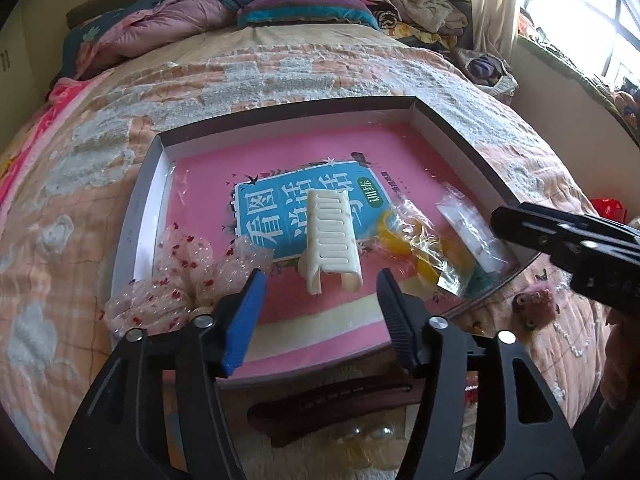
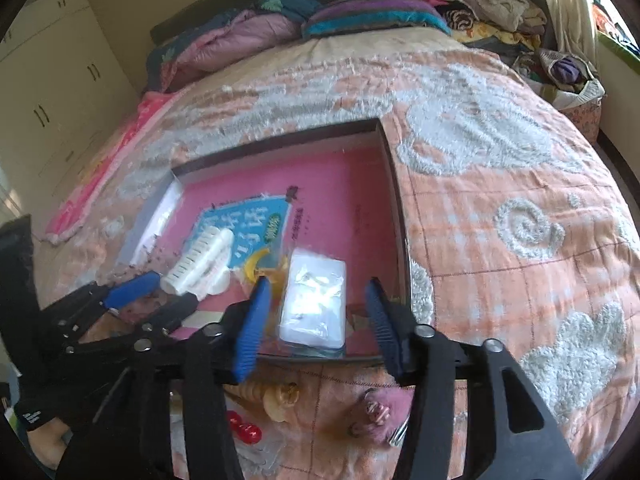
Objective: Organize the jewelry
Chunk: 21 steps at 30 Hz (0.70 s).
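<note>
Left wrist view showed the left gripper point(image 1: 320, 276) parted, empty, above a white ridged plastic hair claw point(image 1: 330, 246); right gripper point(image 2: 318, 292) likewise parted, straddling a clear plastic packet point(image 2: 314, 300) untouched.

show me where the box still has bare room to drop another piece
The far end of the box is bare pink, between its back wall and the blue book title. The near strip between the left gripper fingers is also free. Crowded: the white hair claw, yellow packet and clear bag across the middle; lace bow over the left rim.
</note>
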Available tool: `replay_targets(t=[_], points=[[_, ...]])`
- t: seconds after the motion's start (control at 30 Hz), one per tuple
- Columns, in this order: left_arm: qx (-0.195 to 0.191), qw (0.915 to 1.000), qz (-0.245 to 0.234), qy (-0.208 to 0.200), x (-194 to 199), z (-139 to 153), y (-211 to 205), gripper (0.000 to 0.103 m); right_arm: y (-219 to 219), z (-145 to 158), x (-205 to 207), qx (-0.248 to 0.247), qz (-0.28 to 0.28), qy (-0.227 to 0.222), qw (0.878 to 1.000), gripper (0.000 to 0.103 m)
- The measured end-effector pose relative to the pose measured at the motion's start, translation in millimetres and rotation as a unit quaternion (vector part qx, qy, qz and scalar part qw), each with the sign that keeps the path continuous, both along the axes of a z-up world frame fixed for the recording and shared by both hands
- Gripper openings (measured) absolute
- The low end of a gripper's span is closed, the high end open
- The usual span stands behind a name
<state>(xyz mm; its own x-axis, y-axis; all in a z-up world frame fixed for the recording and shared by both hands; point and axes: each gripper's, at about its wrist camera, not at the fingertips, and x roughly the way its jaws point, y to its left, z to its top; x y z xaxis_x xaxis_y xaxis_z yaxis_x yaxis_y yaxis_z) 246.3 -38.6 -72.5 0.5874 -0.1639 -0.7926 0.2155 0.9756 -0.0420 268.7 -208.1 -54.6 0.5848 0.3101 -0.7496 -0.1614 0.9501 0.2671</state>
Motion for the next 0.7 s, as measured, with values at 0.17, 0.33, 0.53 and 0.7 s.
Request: replay_targets(t=[0.17, 0.33, 0.53, 0.7], points=[[-0.013, 0.9999, 0.006, -0.005, -9.8, 12.3, 3.6, 0.07, -7.5, 24.8, -22.7, 0.011, -0.009, -0.036, 0.999, 0.066], [-0.017, 0.9996, 0.008, -0.02, -24.6, 32.4, 5.0, 0.086, -22.8, 52.3, -48.1, 0.019, -0.029, -0.076, 0.997, 0.084], [-0.026, 0.9985, 0.017, -0.045, -44.1, 55.6, 8.7, 0.093, -33.8, 74.9, -72.6, 0.017, -0.039, -0.105, 0.994, 0.089], [-0.033, 0.9978, 0.02, -0.053, -58.0, 72.1, 13.8, 0.094, -40.1, 88.8, -94.0, 0.022, -0.043, -0.125, 0.991, 0.091]])
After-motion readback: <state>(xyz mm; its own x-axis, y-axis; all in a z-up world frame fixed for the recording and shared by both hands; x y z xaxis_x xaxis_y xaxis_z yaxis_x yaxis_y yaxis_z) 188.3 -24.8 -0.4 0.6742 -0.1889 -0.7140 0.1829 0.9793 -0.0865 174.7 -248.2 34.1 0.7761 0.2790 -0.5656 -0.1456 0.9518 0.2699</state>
